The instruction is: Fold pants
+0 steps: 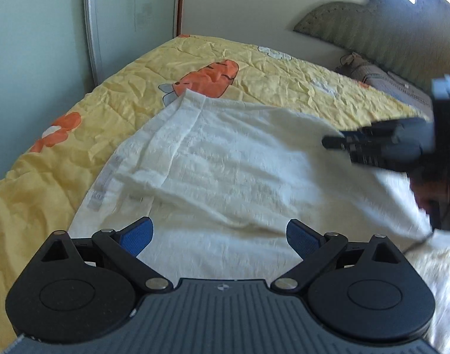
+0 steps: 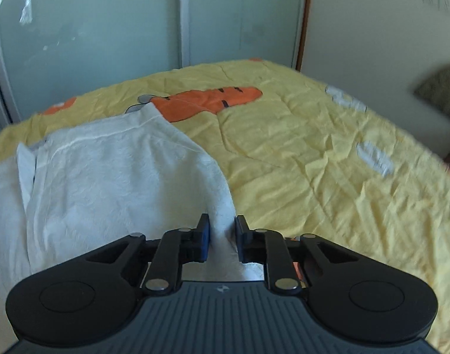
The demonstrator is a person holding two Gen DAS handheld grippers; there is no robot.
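White pants (image 1: 219,162) lie spread on a yellow bedspread (image 1: 284,79), partly folded over with a raised crease across the middle. My left gripper (image 1: 219,236) is open, its blue pads apart, just above the near part of the cloth and holding nothing. My right gripper (image 2: 222,236) is shut on the right edge of the pants (image 2: 112,177), with cloth pinched between its fingers. The right gripper also shows in the left wrist view (image 1: 381,144), holding the cloth's right edge lifted.
The bedspread (image 2: 328,162) has orange carrot prints (image 2: 213,97). A pale green wardrobe (image 2: 107,35) stands behind the bed. A padded headboard (image 1: 372,29) and a pillow (image 1: 381,79) are at the right. Bare bedspread lies right of the pants.
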